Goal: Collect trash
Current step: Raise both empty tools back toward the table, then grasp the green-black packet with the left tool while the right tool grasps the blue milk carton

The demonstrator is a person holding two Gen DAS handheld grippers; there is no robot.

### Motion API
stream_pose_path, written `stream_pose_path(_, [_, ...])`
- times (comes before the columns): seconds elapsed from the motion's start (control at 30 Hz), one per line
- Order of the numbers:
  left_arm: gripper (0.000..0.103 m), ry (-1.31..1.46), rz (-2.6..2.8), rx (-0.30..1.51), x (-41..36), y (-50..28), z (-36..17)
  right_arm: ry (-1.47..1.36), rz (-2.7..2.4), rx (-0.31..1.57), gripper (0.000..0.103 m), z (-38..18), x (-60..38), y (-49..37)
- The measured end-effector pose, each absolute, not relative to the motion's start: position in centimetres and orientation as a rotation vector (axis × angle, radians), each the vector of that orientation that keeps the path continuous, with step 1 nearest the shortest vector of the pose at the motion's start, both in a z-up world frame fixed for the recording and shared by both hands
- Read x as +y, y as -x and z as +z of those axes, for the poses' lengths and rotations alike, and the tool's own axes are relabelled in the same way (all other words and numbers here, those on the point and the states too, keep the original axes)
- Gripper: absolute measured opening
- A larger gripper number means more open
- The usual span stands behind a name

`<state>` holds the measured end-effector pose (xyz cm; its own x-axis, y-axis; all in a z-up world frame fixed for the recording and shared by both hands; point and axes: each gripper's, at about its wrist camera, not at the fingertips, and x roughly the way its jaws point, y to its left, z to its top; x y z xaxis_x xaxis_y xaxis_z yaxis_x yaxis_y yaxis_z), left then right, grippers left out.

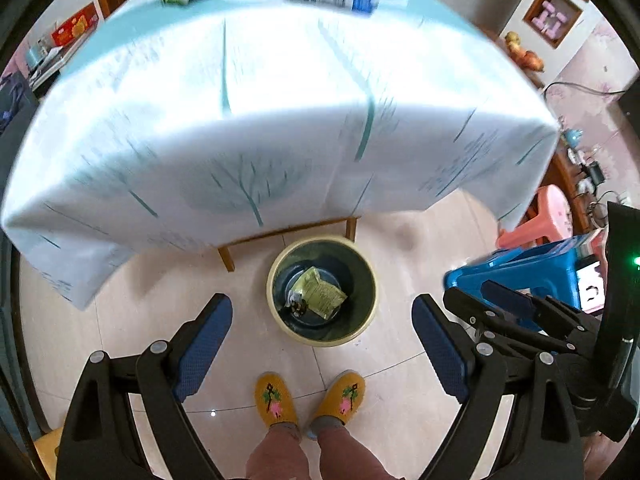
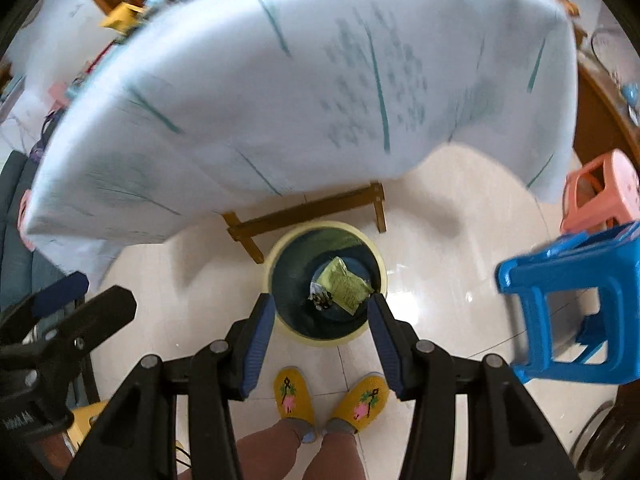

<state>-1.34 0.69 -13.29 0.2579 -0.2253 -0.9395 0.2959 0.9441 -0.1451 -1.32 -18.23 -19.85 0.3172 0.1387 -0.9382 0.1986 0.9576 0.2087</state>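
Glossy tiled floor [image 2: 440, 240], wooden table legs [image 2: 376, 208], plastic stool [image 2: 560, 272]

A bin [image 1: 322, 324] stands on the floor [image 1: 160, 300] just in front of the desk [image 1: 280, 120], below its hanging cloth edge. Inside the bin lies a wrapper [image 1: 320, 292]. The person's slippers [image 1: 276, 400] stand on the near side of the bin. Two stools [image 2: 568, 304] sit to the right, one behind the other.

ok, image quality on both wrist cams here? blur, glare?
Left wrist: tablecloth overexposed on top, far clutter motion-smeared; trash bin and green wrapper fairly sharp. Right wrist: heavier smear across the cloth and blue stool, window glare on the floor tiles; strong fisheye bending in both.
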Motion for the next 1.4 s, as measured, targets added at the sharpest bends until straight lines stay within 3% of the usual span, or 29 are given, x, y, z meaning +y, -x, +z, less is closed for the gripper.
stream_pose_path(0.37, [0.09,-0.025,-0.322,1.074,1.6,0.3,-1.7,-0.213,0.025,1.159,0.049,-8.9,-18.2,0.7])
stream_pose_path(0.6, [0.09,0.013,-0.219,0.962,2.5,-0.8,2.9,-0.15,0.092,1.054,0.049,-3.9,-17.8,-1.1])
stream_pose_path(0.97, [0.09,0.043,-0.1,0.962,5.0,-3.5,4.0,-0.046,0.193,0.938,0.049,0.3,-16.0,-8.1])
stream_pose_path(1.4, [0.089,0.015,-0.141,1.095,6.8,-15.3,0.1,0.12,0.204,1.001,0.062,-2.9,-13.2,-21.1])
